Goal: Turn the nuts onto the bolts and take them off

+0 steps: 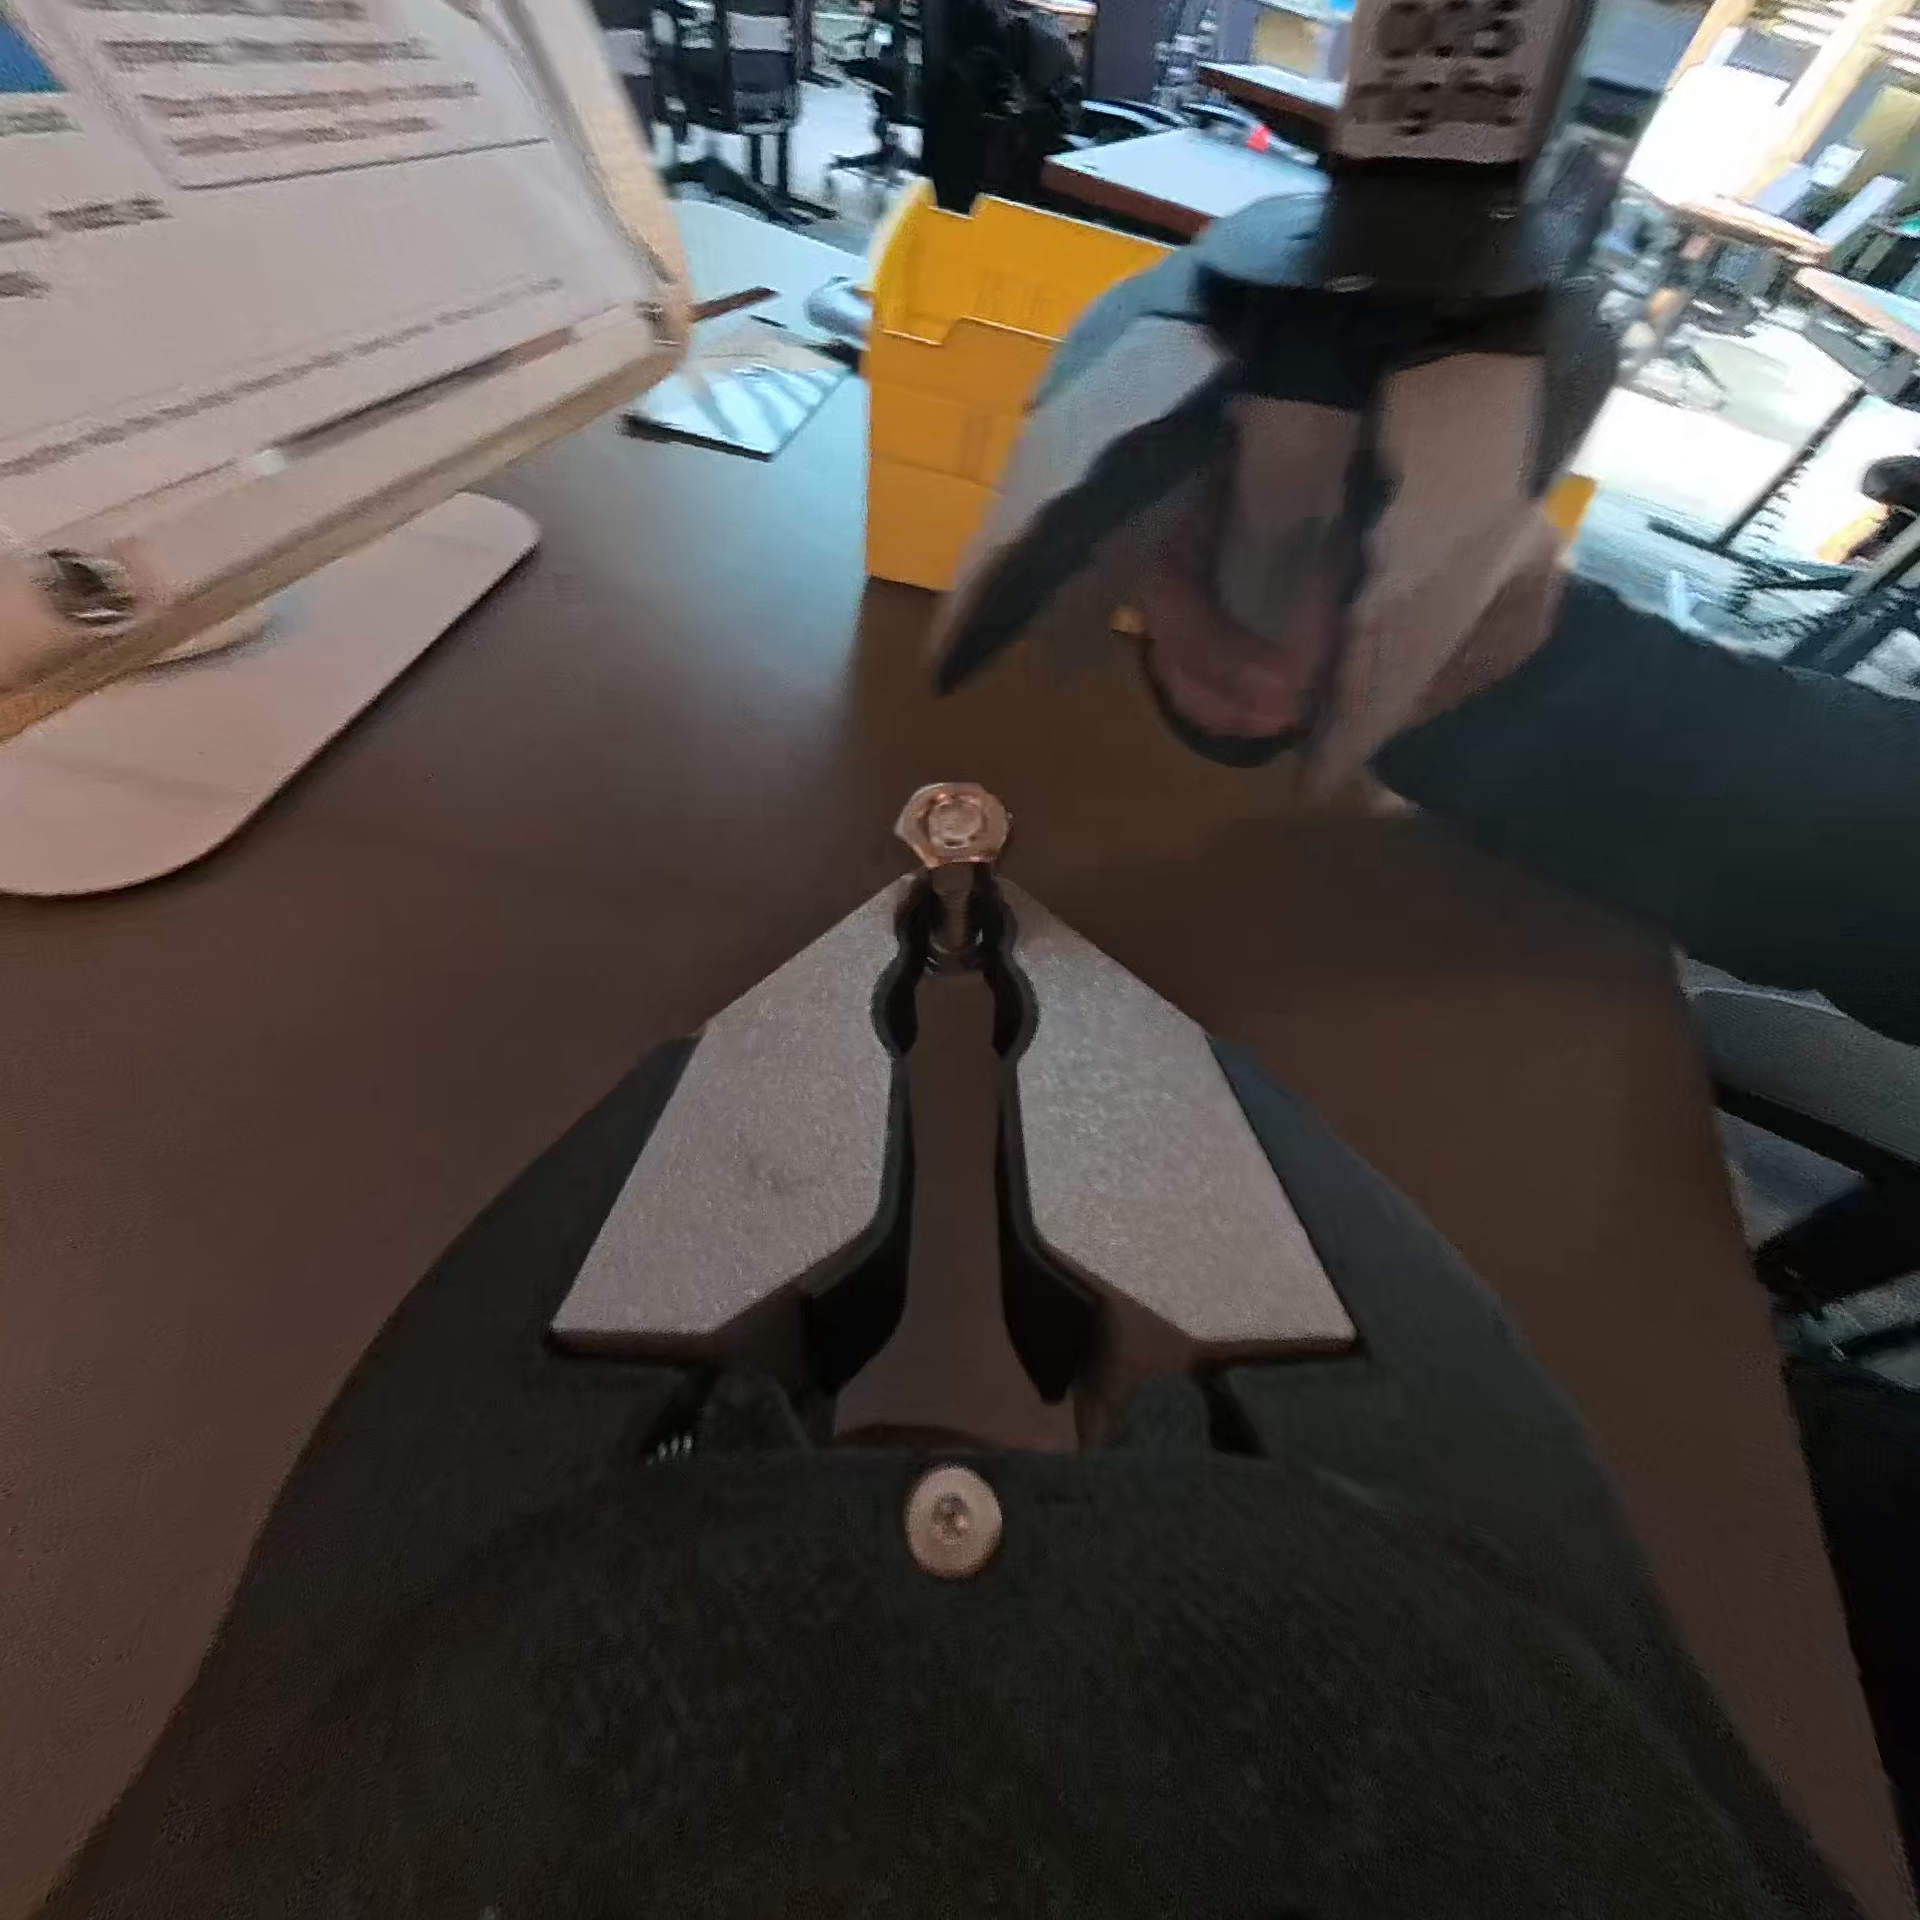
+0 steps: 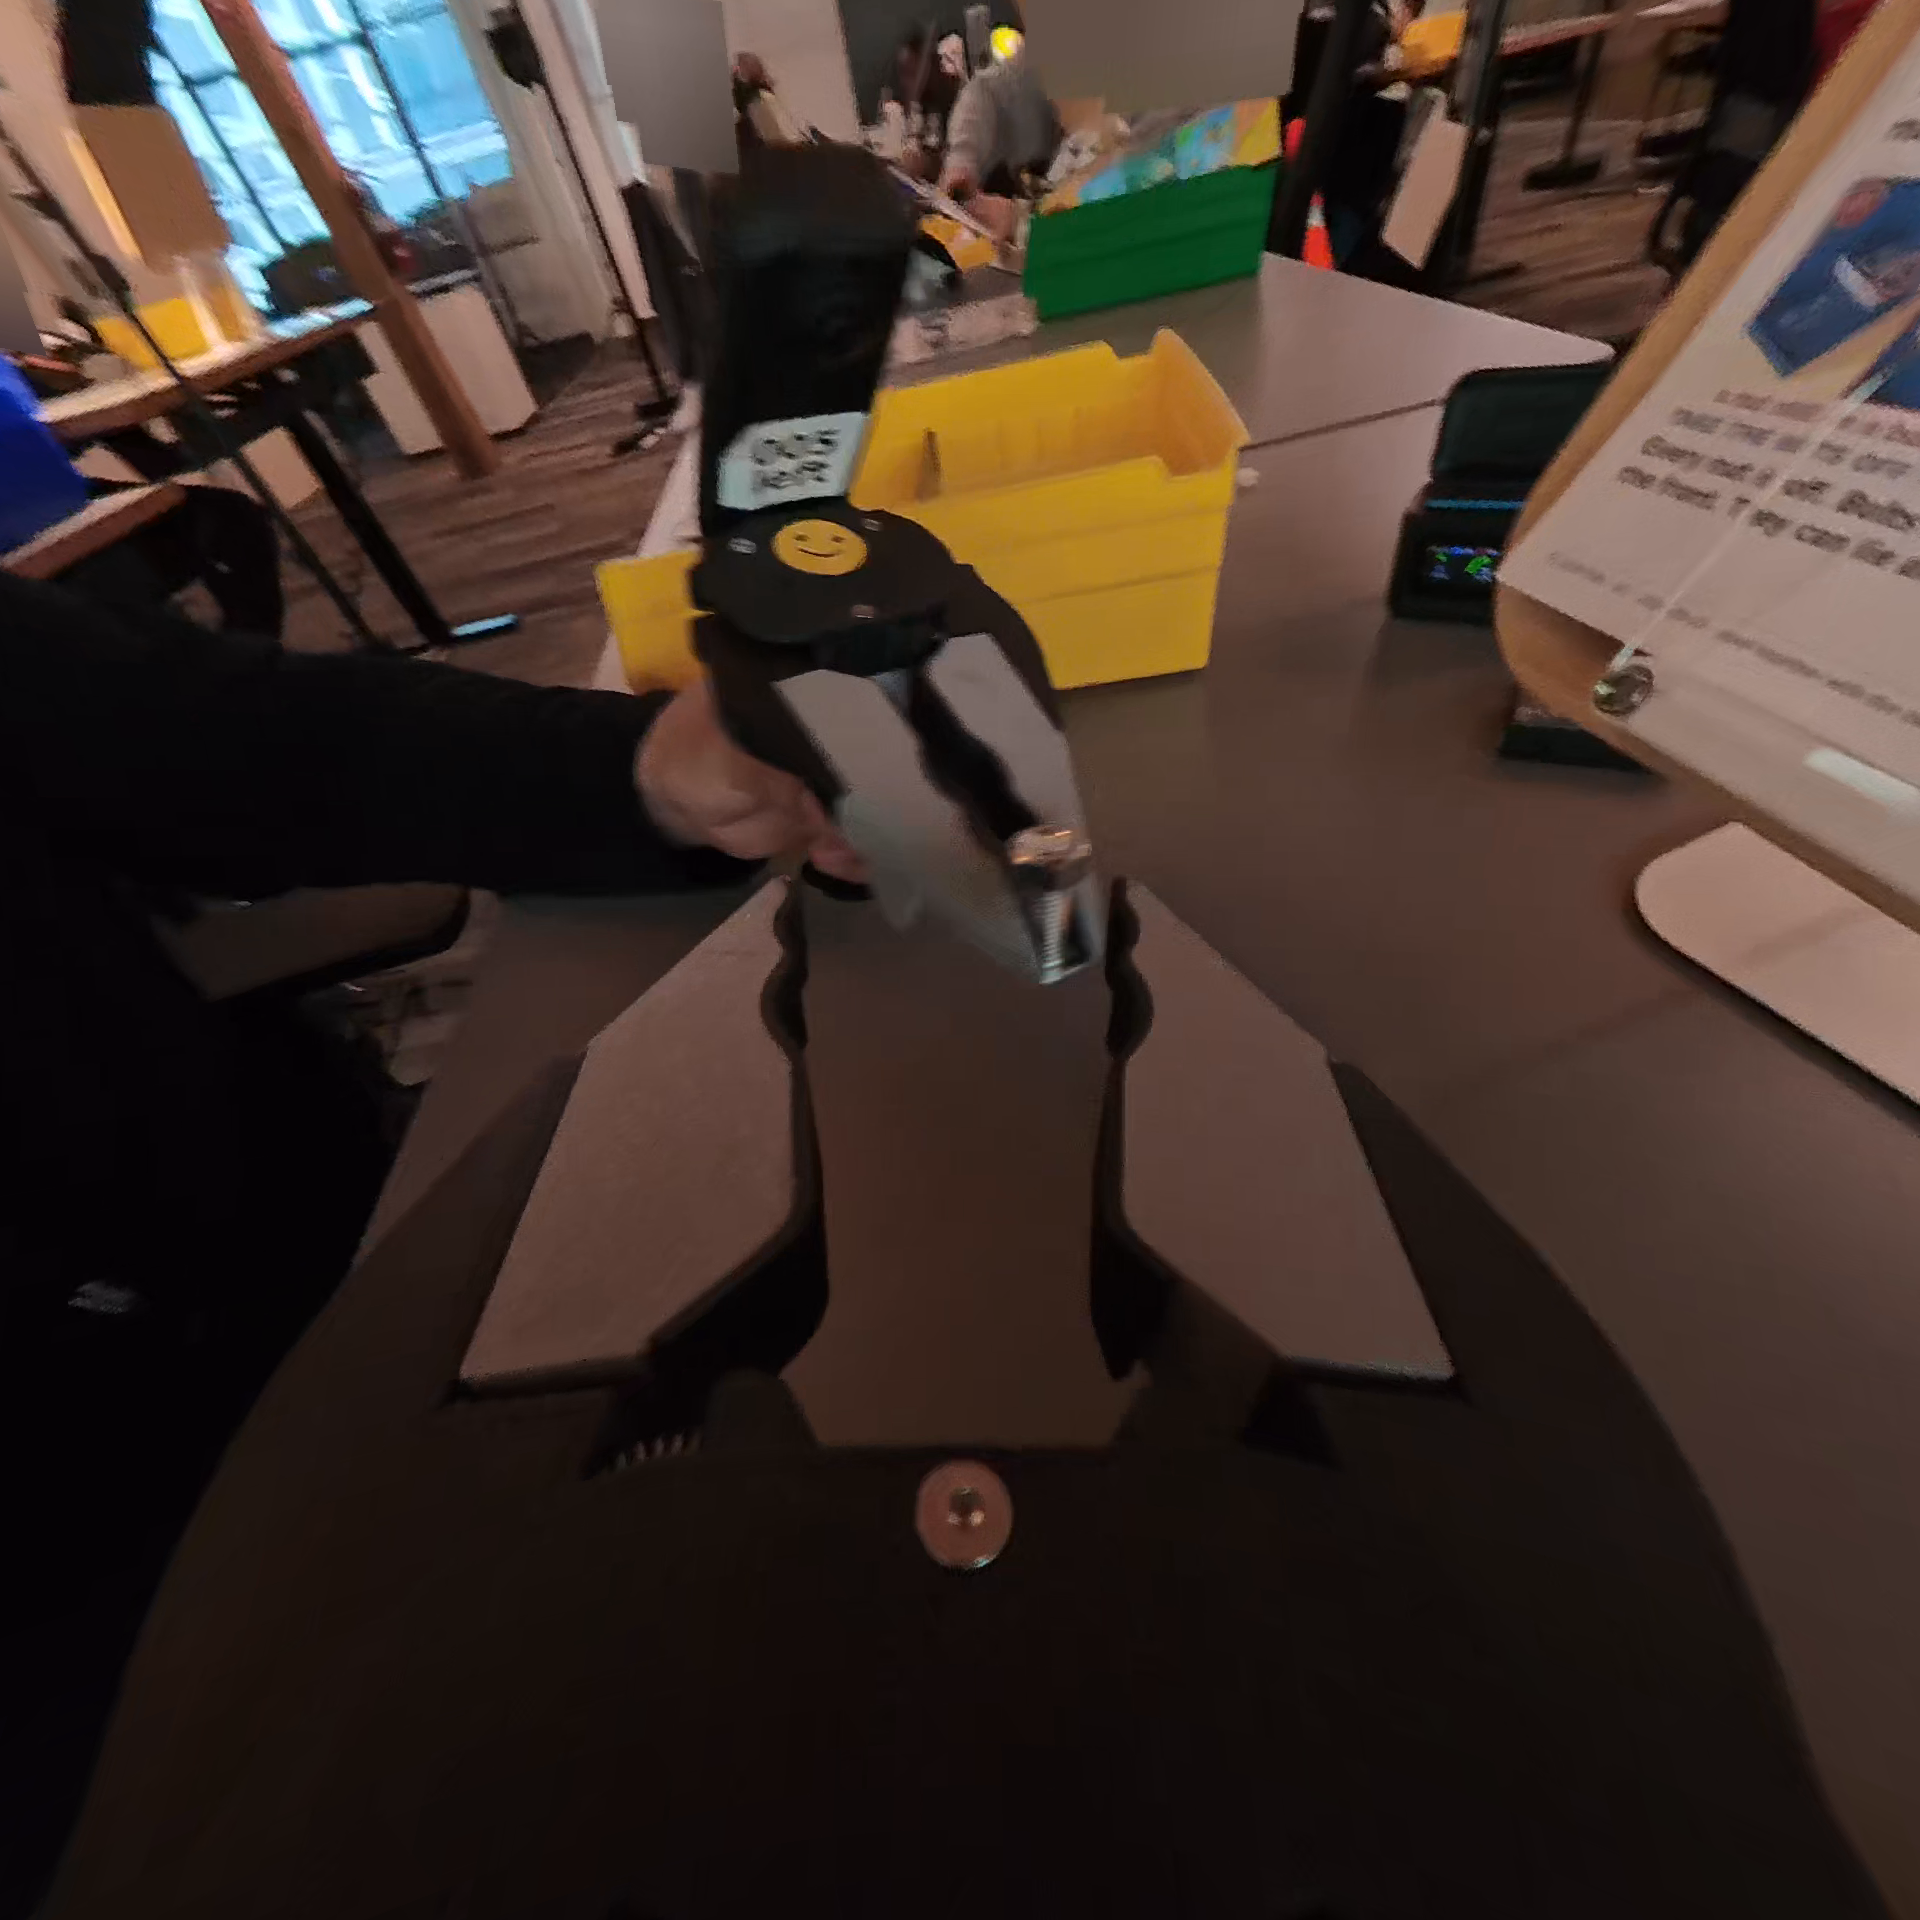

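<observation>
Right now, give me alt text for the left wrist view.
The left gripper is shut on a bolt with a nut at its end, above a dark table. The open right gripper hovers beyond, before a yellow bin.

L claw [image 1: 951, 914]: tips closed on threaded shank of bolt [image 1: 951, 914], hex nut [image 1: 953, 826] at its far end, over dark table [image 1: 623, 727]. R claw [image 1: 1132, 675]: blurred, upper right beyond the nut, apart from it; finger spacing unclear. Behind: yellow bin [image 1: 956, 416]; white sign on stand [image 1: 260, 312], left.
</observation>
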Action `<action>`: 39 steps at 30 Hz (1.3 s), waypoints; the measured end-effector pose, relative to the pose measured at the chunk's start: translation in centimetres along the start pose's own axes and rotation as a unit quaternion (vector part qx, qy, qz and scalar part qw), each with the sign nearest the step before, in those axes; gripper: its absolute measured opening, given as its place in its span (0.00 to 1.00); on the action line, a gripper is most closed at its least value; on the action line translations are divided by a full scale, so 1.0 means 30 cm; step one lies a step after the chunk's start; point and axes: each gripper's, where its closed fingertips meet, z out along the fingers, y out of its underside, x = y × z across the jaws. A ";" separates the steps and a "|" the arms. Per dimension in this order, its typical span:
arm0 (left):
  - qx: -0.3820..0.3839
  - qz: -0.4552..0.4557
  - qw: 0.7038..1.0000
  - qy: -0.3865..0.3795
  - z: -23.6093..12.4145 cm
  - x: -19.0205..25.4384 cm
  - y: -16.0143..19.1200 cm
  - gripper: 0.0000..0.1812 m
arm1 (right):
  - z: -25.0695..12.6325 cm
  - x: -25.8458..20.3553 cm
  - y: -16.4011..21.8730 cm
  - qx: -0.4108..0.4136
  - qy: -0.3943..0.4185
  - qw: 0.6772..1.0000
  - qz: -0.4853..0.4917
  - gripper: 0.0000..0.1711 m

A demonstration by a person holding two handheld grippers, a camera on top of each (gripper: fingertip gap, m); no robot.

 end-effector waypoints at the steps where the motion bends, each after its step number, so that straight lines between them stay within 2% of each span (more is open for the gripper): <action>1: -0.004 0.004 1.000 0.020 0.015 0.036 0.004 0.04 | 0.013 0.009 0.019 -0.012 0.007 1.000 0.001 0.34; 3: -0.012 0.009 0.999 0.039 0.038 0.077 0.014 0.04 | 0.041 -0.016 0.050 -0.033 -0.016 0.999 0.002 0.34; 5: -0.030 0.017 0.999 0.019 0.043 0.048 0.033 0.04 | 0.056 -0.047 0.077 -0.057 -0.041 0.997 0.011 0.33; 6: -0.033 0.015 0.999 0.013 0.038 0.031 0.039 0.04 | 0.057 -0.038 0.086 -0.069 -0.030 0.997 0.009 0.35; 8: -0.021 -0.007 1.000 -0.004 0.018 -0.009 0.031 0.04 | 0.037 -0.024 0.089 -0.077 -0.014 0.997 -0.005 0.30; 9: -0.016 -0.018 1.000 -0.017 0.006 -0.035 0.025 0.04 | 0.023 -0.038 0.077 -0.067 -0.030 0.997 -0.007 0.17; 10: -0.009 -0.028 0.999 -0.015 -0.005 -0.046 0.017 0.04 | 0.013 -0.043 0.054 -0.046 -0.038 0.998 -0.002 0.16; 13: 0.009 -0.045 0.999 0.019 -0.014 -0.022 -0.003 0.04 | 0.002 -0.011 0.030 -0.023 -0.020 0.999 0.011 0.22; 18: -0.010 -0.020 0.999 0.048 0.015 0.042 0.013 0.04 | 0.020 0.023 0.056 -0.040 0.018 0.999 -0.004 0.21; 23: -0.020 -0.012 0.997 0.069 0.027 0.079 0.023 0.04 | 0.030 0.012 0.063 -0.045 0.012 0.999 -0.010 0.18; 26: -0.024 -0.005 0.997 0.074 0.030 0.092 0.027 0.04 | 0.036 -0.004 0.072 -0.051 -0.003 0.999 -0.007 0.08; 31: -0.015 -0.010 0.998 0.068 0.029 0.083 0.017 0.05 | 0.029 0.004 0.067 -0.059 0.012 0.998 -0.010 0.08; 36: -0.013 -0.044 0.996 0.073 0.020 0.058 0.011 0.18 | 0.015 0.016 0.051 -0.041 0.012 0.999 0.010 0.08; 39: -0.025 -0.041 0.996 0.071 0.028 0.057 0.028 0.20 | 0.012 0.013 0.037 -0.027 0.006 0.999 0.018 0.08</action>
